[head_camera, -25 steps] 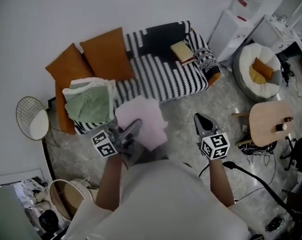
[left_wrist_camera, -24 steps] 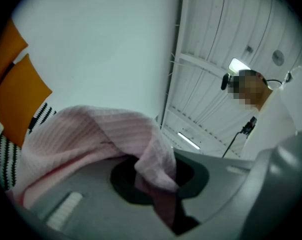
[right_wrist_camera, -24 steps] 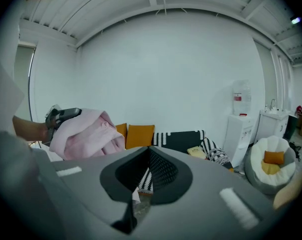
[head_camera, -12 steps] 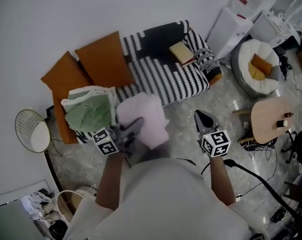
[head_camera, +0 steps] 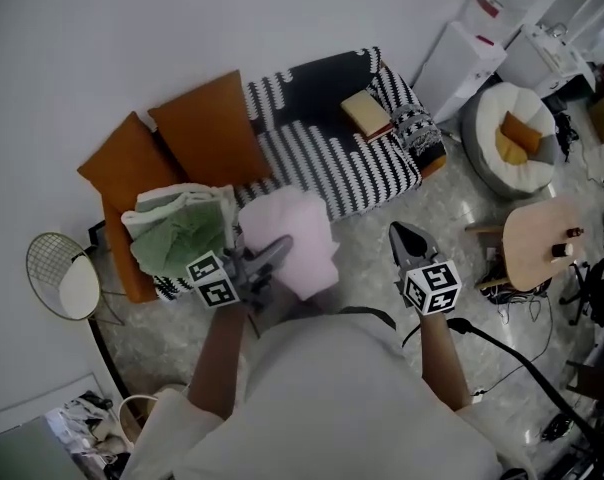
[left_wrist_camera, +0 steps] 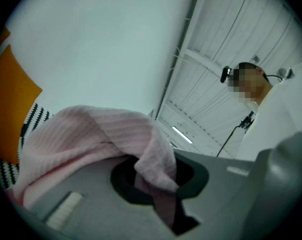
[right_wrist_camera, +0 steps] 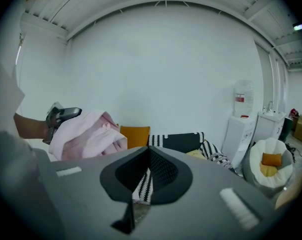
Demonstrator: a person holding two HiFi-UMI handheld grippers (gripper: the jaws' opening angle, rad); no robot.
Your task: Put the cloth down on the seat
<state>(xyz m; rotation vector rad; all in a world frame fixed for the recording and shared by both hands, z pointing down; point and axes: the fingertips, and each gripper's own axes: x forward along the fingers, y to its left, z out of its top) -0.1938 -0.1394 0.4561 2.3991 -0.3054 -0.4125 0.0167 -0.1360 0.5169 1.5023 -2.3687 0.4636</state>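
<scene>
Near the striped sofa [head_camera: 327,158], the left claw [head_camera: 280,246] pinches the pink cloth [head_camera: 294,218], while the right claw [head_camera: 402,238] is pressed together, empty.

The cloth [head_camera: 294,226] — pale pink, ribbed, bunched into loose folds — hangs at the centre of the frame. It is pinched in the left gripper [head_camera: 280,246], and its folds spill over the jaws. The seat [head_camera: 332,158] — long, draped in black-and-white stripes — runs slantwise across the upper centre, just above the cloth in the picture.
</scene>
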